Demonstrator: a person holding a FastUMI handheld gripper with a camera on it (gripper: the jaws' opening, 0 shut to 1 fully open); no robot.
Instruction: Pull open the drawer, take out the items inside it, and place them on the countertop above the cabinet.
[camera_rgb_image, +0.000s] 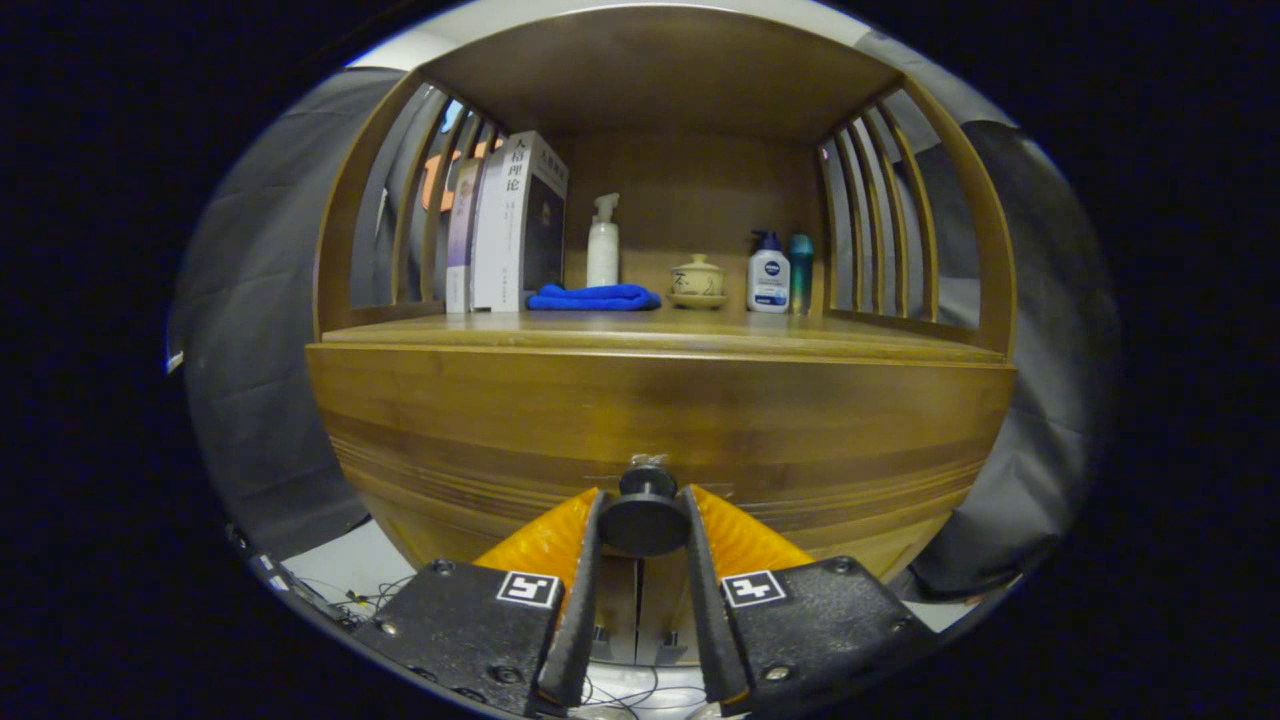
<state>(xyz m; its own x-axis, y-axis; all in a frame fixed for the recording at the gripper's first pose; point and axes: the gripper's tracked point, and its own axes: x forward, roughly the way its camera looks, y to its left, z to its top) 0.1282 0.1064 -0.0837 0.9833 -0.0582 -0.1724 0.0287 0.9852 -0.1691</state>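
The gripper (643, 520) is holding the round dark knob (643, 517) of the drawer (660, 430); both fingers are pressing on the knob, one on each side, so the jaws are standing only a knob's width apart; the knob is sitting right between the fingertips and is sticking straight out from the drawer front toward the camera. The drawer is lying long from side to side, and its wooden front is facing the gripper; it is looking closed, flat with the cabinet; what is inside it is hidden.

Above the drawer the countertop (660, 330) is stretching across, well beyond the fingers. On it these things are standing: a few books (510, 225) upright at the left, though I cannot count them for sure; one blue cloth (594, 297) folded just beside the books; one white spray bottle (602, 242) behind the cloth; one small lidded cup (698, 280) on a saucer in the middle; one white pump bottle (768, 272) to its right; one teal bottle (801, 260) just beside that.
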